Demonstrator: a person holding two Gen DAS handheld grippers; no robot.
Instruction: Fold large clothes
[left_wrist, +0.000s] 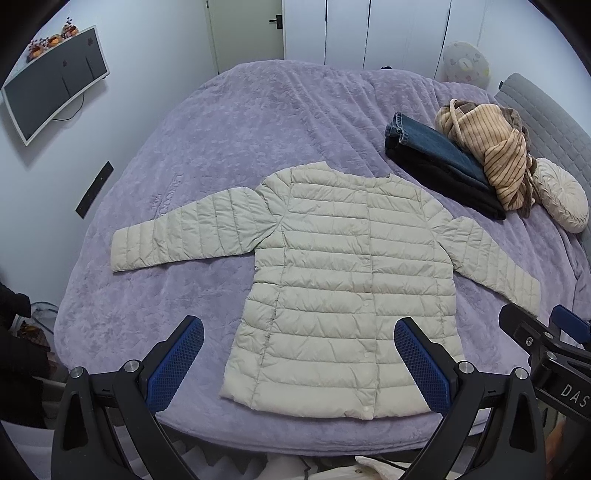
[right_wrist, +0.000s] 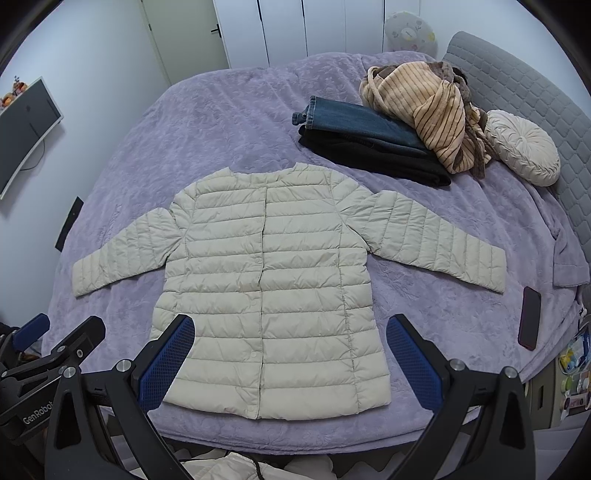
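A pale beige quilted puffer jacket (left_wrist: 340, 280) lies flat and face up on the purple bed cover (left_wrist: 221, 129), snaps closed, both sleeves spread out to the sides. It also shows in the right wrist view (right_wrist: 273, 284). My left gripper (left_wrist: 299, 325) is open and empty, held above the jacket's hem near the bed's front edge. My right gripper (right_wrist: 290, 321) is open and empty, also above the hem. The right gripper's body shows at the right edge of the left wrist view (left_wrist: 546, 343).
Folded blue jeans on a folded black garment (right_wrist: 369, 144) lie at the back right, with a crumpled striped tan garment (right_wrist: 432, 110) and a round cream cushion (right_wrist: 524, 147) beside the grey headboard (right_wrist: 535, 96). A dark phone (right_wrist: 529, 314) lies at the bed's right edge.
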